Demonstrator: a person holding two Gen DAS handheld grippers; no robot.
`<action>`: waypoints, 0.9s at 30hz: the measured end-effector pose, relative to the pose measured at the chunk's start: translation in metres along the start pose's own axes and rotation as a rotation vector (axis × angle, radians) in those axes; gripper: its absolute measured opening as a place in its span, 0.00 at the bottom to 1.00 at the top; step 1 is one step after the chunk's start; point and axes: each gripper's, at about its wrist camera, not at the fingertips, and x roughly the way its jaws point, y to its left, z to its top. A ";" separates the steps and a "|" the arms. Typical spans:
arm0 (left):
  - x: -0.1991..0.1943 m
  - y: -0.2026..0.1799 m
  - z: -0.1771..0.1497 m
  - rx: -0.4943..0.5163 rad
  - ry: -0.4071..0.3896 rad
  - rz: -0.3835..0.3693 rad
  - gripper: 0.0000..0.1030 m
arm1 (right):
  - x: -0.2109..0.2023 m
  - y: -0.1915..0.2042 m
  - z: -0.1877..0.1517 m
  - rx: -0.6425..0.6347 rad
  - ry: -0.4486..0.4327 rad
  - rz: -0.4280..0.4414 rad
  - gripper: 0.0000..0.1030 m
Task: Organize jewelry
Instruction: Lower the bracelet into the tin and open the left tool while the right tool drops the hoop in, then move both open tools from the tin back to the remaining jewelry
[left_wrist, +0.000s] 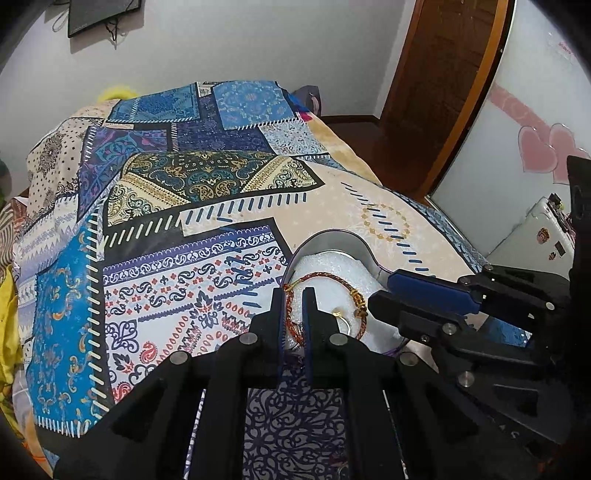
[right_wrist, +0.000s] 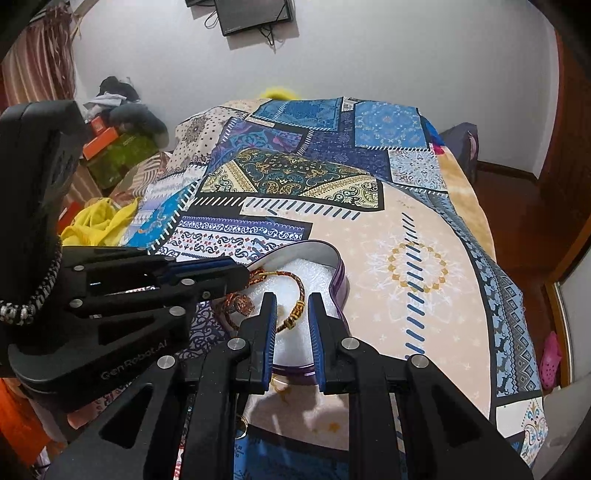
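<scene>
A purple heart-shaped tin (left_wrist: 332, 236) (right_wrist: 341, 284) with white foam lining lies on the patterned bedspread. A red-and-gold braided cord bracelet (left_wrist: 325, 276) (right_wrist: 301, 291) lies across the foam, with gold beads (left_wrist: 358, 297). A small gold ring (left_wrist: 338, 313) rests on the foam. My left gripper (left_wrist: 293, 295) stands over the tin's left edge, jaws slightly apart around the bracelet's cord. My right gripper (right_wrist: 291, 301) hovers over the foam with a small gap, near the beads (right_wrist: 297, 312). It also shows in the left wrist view (left_wrist: 384, 288).
The patchwork bedspread (left_wrist: 207, 206) covers the bed. A wooden door (left_wrist: 443, 92) and a mirrored wardrobe with pink hearts (left_wrist: 535, 147) stand to the right. Yellow cloth (right_wrist: 99, 221) and boxes (right_wrist: 110, 147) lie left of the bed. A gold ring (right_wrist: 242, 424) lies under my right gripper.
</scene>
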 end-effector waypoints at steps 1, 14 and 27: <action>-0.003 0.000 0.000 -0.001 -0.002 -0.001 0.06 | -0.001 0.000 0.000 0.002 0.001 0.001 0.15; -0.052 -0.001 -0.005 0.005 -0.053 0.028 0.10 | -0.036 0.009 0.002 -0.009 -0.045 -0.025 0.17; -0.076 -0.007 -0.042 -0.006 -0.010 0.026 0.31 | -0.063 0.023 -0.019 -0.046 -0.054 -0.054 0.27</action>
